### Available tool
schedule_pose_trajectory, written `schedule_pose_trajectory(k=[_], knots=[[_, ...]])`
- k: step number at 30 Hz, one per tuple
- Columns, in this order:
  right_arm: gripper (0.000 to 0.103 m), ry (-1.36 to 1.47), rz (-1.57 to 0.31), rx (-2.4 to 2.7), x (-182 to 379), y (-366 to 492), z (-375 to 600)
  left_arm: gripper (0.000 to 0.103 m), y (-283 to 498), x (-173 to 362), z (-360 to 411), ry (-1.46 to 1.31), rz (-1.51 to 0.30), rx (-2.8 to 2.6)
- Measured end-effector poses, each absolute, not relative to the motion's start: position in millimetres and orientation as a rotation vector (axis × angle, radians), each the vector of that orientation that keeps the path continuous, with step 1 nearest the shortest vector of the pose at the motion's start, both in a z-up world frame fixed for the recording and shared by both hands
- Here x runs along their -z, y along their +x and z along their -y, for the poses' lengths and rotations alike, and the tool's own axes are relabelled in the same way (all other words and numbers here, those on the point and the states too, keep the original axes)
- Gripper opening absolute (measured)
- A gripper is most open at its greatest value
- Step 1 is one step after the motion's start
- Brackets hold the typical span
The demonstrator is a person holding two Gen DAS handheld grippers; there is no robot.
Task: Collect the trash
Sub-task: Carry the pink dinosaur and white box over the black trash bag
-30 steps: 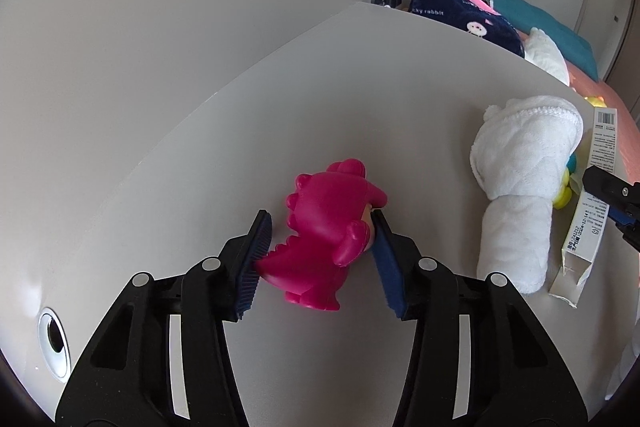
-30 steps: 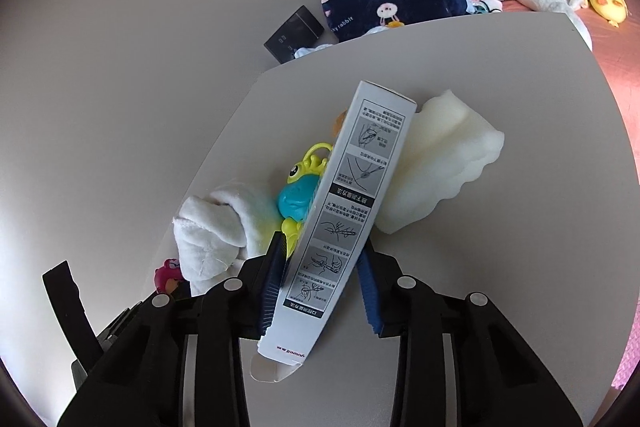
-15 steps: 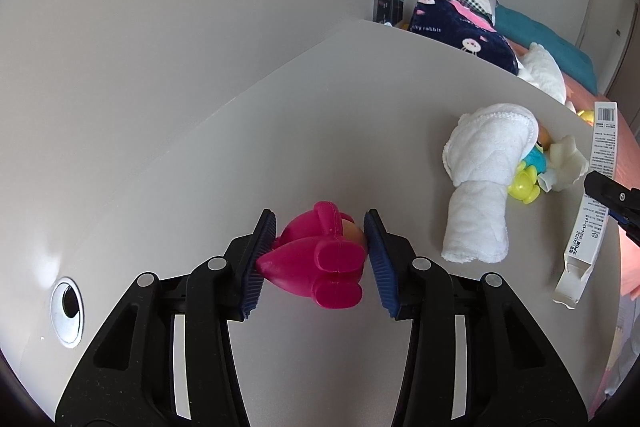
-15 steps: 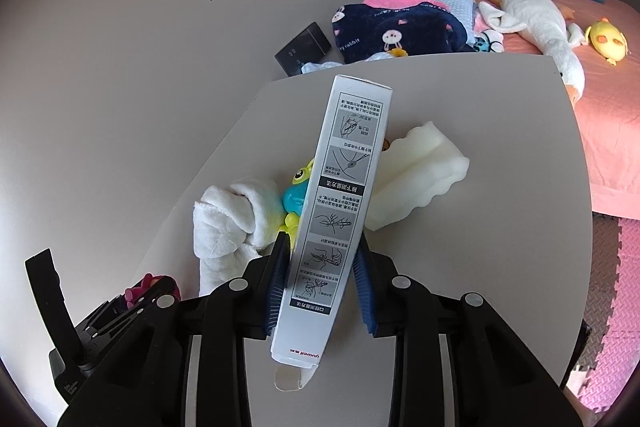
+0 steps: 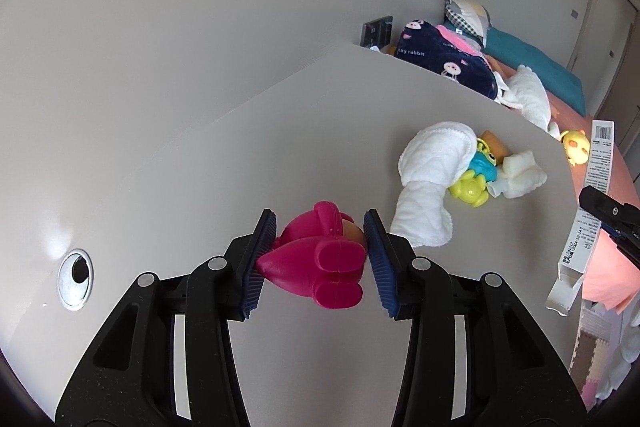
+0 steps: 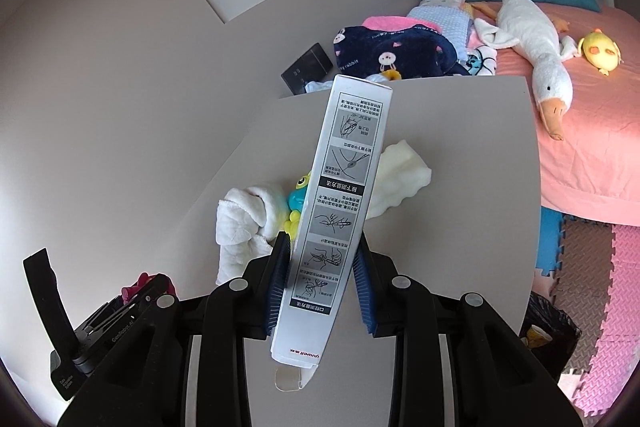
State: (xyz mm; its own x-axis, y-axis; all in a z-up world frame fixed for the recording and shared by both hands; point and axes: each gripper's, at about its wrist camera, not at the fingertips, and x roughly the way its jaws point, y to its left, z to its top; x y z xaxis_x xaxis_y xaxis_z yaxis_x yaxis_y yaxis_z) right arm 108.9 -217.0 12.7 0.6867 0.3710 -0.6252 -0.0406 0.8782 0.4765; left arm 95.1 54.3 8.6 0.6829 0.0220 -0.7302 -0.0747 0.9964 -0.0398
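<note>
At the lower left of the left wrist view a round cable port (image 5: 75, 278) sits in the grey table (image 5: 304, 131); at lower centre the left gripper (image 5: 320, 259) has its jaws at a middling width, both blue pads pressed on the flanks of a pink toy dinosaur (image 5: 320, 267), which hangs clear of the tabletop, feet toward the camera; to the right of centre a rolled white towel (image 5: 428, 179) lies touching a blue and yellow frog toy (image 5: 478, 173) and a cream cloth (image 5: 520, 177); at the far right edge a long white box (image 5: 588, 211) is seen gripped by the other tool.

In the right wrist view, at lower centre, the right gripper (image 6: 320, 283) has its jaws set fairly narrow, clamped on the lower part of that long white box (image 6: 340, 211), which stands tilted, open flap at the bottom, off the table; at the lower right edge, beyond the table's corner, a black-lined bin (image 6: 550, 327) stands on the floor.

Judged from this, the pick-up is done and the carrying step is in hand; the next move calls for bringing the box over that bin, probably the goal, and spreading the jaws there; whether the dinosaur counts as trash I cannot tell.
</note>
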Motion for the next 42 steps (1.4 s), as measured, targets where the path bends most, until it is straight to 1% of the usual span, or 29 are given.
schedule_pose_trajectory(k=[12, 22, 42], knots=[[0.033, 0.446, -0.749, -0.227, -33.2, 74.6, 246.6, 0.045, 69.4, -24.6, -10.8, -0.050, -0.793, 0.010], [0.033, 0.452, -0.707, -0.187, -49.4, 46.9, 284.1, 0.045, 55.7, -37.0, 42.5, -0.019, -0.774, 0.094], [0.033, 0.448, -0.676, -0.076, -57.6, 4.2, 364.4, 0.045, 38.7, -33.5, 135.9, 0.013, -0.804, 0.249]])
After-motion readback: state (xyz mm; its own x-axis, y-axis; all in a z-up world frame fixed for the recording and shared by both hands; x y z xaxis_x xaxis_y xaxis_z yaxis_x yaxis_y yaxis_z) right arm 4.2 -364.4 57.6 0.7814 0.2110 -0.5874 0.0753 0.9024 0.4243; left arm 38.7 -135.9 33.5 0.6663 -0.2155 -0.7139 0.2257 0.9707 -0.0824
